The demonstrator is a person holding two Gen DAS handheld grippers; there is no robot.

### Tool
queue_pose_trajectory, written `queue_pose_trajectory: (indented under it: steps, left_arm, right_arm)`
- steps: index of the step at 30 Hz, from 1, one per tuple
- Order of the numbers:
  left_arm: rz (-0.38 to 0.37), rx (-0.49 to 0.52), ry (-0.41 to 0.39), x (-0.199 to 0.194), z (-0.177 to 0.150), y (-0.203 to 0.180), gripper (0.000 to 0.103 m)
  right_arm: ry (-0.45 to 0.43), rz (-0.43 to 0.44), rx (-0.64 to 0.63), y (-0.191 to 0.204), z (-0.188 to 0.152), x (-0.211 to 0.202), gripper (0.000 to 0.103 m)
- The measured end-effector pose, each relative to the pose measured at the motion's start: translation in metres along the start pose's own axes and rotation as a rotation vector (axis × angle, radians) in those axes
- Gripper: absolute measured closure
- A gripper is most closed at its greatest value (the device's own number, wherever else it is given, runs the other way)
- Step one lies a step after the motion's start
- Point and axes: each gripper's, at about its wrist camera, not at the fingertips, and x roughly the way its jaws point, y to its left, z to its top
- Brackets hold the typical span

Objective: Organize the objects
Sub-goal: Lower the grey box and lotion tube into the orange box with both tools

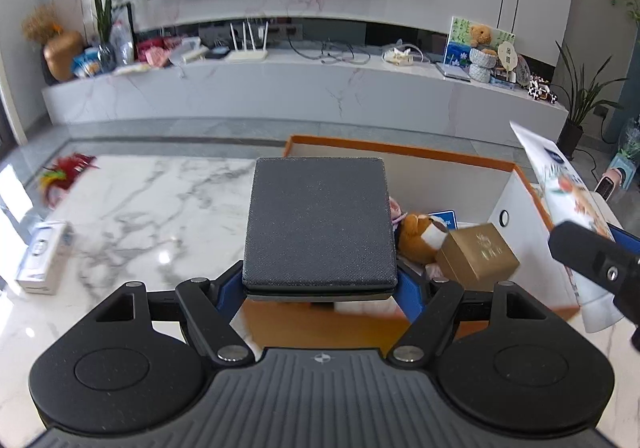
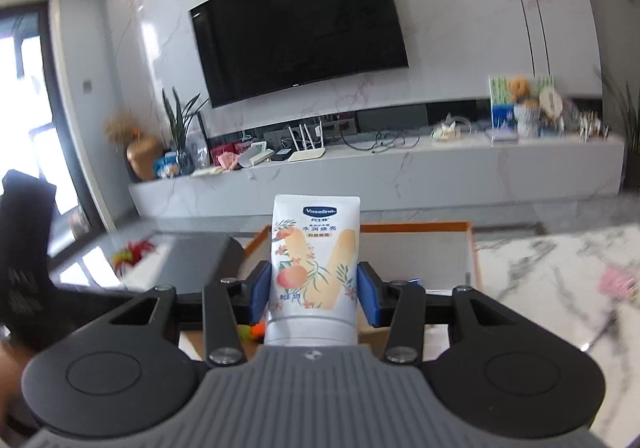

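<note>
Left gripper spread wide, blue pads clamped on dark grey square case, held over orange-rimmed box. Right gripper narrow, clamped on Vaseline hand cream tube, cap toward camera, above same box.

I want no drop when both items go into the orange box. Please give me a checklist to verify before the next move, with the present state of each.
1. Left gripper holds the dark grey case at its near end, between both pads: ok.
2. Right gripper clamps the Vaseline tube: ok.
3. Orange box open on top: ok.
4. Free floor space inside the box, beside the gold box and plush toy: cannot tell.
5. Grippers apart from each other: ok.
</note>
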Motion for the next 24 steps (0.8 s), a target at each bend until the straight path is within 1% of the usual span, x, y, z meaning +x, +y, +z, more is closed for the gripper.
queue_pose_trajectory:
  steps: [5,8,11,16,22,24]
  left_arm:
    - [-0.001,-0.021,0.068,0.045,0.004,0.004,0.016]
    - [-0.002,-0.013,0.104,0.062,0.002,0.004,0.016]
    - [0.001,0.007,0.119,0.071,-0.001,0.001,0.016]
    - [0.029,0.031,0.115,0.078,-0.001,-0.011,0.016]
    - [0.065,0.071,0.122,0.086,0.0,-0.021,0.016]
    - [0.049,0.067,0.13,0.087,0.0,-0.022,0.016]
  right_arm:
    - [0.011,0.038,0.166,-0.02,0.004,0.044,0.055]
    - [0.024,0.05,0.232,-0.031,0.003,0.071,0.055]
    - [0.035,0.053,0.244,-0.035,0.006,0.095,0.055]
    - [0.065,0.073,0.277,-0.039,0.004,0.128,0.055]
    - [0.122,0.019,0.247,-0.036,-0.006,0.153,0.055]
    - [0.139,0.001,0.254,-0.036,-0.007,0.159,0.055]
